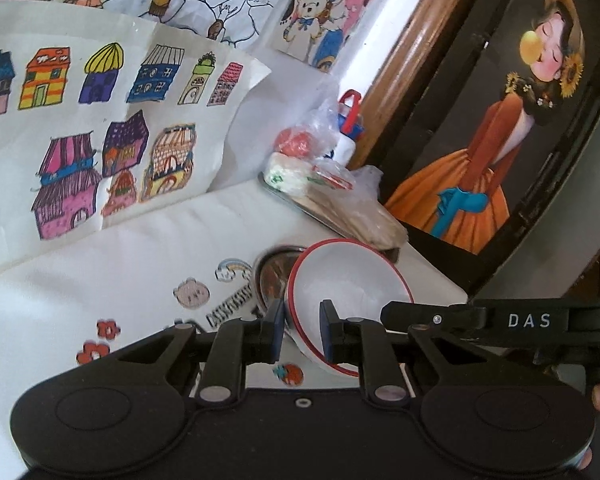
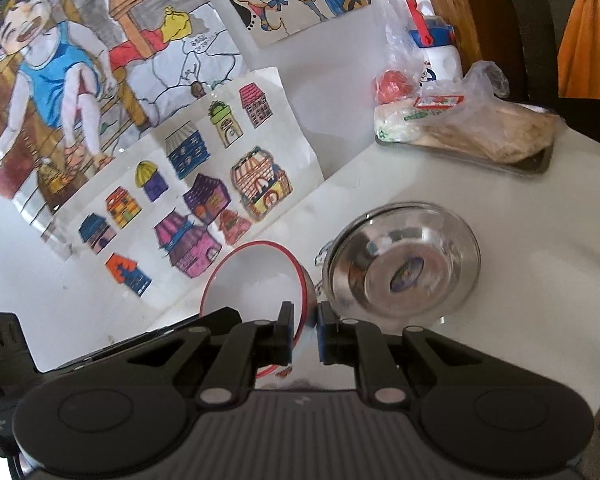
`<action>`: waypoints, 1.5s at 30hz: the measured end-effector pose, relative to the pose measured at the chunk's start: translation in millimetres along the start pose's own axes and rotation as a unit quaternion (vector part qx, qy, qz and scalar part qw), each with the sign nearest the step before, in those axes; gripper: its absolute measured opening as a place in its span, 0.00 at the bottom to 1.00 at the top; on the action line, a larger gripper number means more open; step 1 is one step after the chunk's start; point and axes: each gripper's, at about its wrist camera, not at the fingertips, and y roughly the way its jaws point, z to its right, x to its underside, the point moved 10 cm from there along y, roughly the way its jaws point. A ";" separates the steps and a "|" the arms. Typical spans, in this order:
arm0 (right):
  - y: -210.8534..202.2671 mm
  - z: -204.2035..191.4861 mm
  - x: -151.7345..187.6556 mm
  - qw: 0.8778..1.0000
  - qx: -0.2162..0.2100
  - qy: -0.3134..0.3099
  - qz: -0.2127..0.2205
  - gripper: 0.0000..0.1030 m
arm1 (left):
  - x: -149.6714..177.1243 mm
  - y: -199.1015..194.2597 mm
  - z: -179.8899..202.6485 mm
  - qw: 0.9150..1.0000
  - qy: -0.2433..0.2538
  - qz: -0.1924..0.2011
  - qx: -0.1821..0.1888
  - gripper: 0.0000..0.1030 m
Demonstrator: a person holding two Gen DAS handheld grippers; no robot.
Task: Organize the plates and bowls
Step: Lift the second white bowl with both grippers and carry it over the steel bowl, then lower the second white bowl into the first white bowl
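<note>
Both grippers clamp one red-rimmed white bowl [image 1: 348, 292]: left gripper [image 1: 302, 330] on its left rim, right gripper [image 2: 305, 332] on its right rim, steel bowl [image 2: 404, 264] just beside.

A: Wide bare white tabletop [image 2: 512, 216] right of the shiny steel bowl [image 2: 404, 264], room to pass there.

B: Back corner's jammed: metal tray heaped with plastic-wrapped food [image 2: 484, 136], white bottle with a red-and-blue cap [image 2: 440, 56] behind it.

A: And the left?

B: The curling paper sheet of coloured house drawings [image 1: 100, 128] leans out from the wall over the table. Dark framed picture of a girl in an orange dress [image 1: 496, 128] walls off the right.
</note>
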 end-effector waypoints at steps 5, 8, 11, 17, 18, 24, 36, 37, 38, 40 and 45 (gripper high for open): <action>-12.9 -4.1 27.0 1.000 0.003 -0.002 -0.010 0.12 | 20.4 -18.1 6.8 1.000 0.012 -0.010 0.000 0.18; -17.4 -3.8 41.9 1.000 0.004 0.000 -0.019 0.13 | 33.5 -26.1 8.4 1.000 0.019 -0.018 -0.002 0.18; -20.1 -3.1 55.1 1.000 0.004 0.000 -0.027 0.13 | 46.9 -31.0 8.0 0.999 0.020 -0.030 -0.003 0.18; -18.4 2.6 79.3 0.999 0.007 0.006 -0.049 0.13 | 68.7 -33.6 7.1 0.998 0.029 -0.050 -0.013 0.18; -17.6 4.1 81.7 0.999 0.008 0.006 -0.052 0.13 | 71.1 -32.3 6.8 0.998 0.030 -0.054 -0.015 0.18; -9.6 11.1 91.6 0.998 0.010 0.013 -0.068 0.13 | 83.6 -24.8 7.5 0.997 0.039 -0.068 -0.025 0.18; 4.0 9.4 96.2 0.995 0.029 -0.005 -0.096 0.13 | 92.1 -16.7 2.9 0.993 0.067 -0.086 -0.050 0.18; 4.8 9.2 95.9 0.995 0.030 -0.007 -0.098 0.13 | 92.0 -16.2 3.1 0.993 0.069 -0.086 -0.051 0.18; 5.5 9.1 95.8 0.995 0.031 -0.008 -0.099 0.13 | 91.6 -15.8 3.3 0.992 0.071 -0.086 -0.053 0.18; 7.0 9.2 96.2 0.994 0.032 -0.009 -0.103 0.13 | 91.5 -14.9 3.3 0.992 0.076 -0.087 -0.055 0.18; 9.0 8.3 96.5 0.994 0.031 -0.011 -0.108 0.13 | 89.5 -13.1 1.9 0.991 0.079 -0.090 -0.056 0.18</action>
